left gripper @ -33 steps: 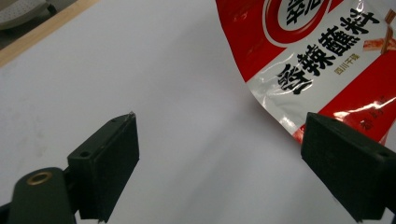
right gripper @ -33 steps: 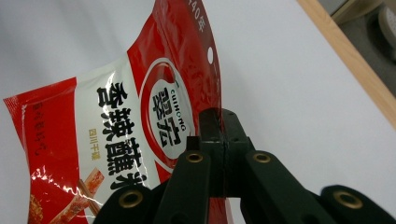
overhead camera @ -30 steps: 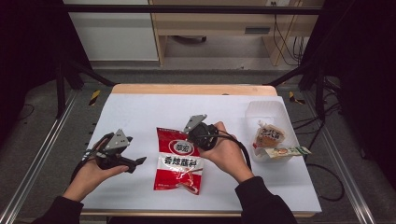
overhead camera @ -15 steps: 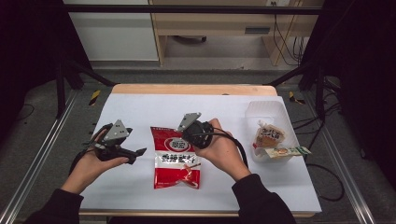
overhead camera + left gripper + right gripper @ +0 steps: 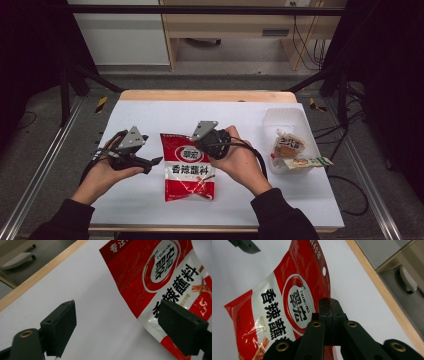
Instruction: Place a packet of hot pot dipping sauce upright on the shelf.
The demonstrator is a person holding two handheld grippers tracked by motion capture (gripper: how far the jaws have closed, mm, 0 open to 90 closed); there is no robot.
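Red-and-white glossy plastic seasoning packet (image 5: 189,167) lying mid-surface on the white surface (image 5: 150,115), one edge pinched in the closed jaws of the right gripper (image 5: 329,305); left gripper (image 5: 125,325), jaws wide and empty, just beside it, its grasp pending.

The seasoning packet (image 5: 189,167) is positioned at the middle of the counter (image 5: 150,112). The left gripper (image 5: 150,162) is located just left of the packet; the right gripper (image 5: 202,142) is located at the packet's upper right edge. A container (image 5: 285,120) is placed well right of the packet, with two small packets (image 5: 290,147) inside.
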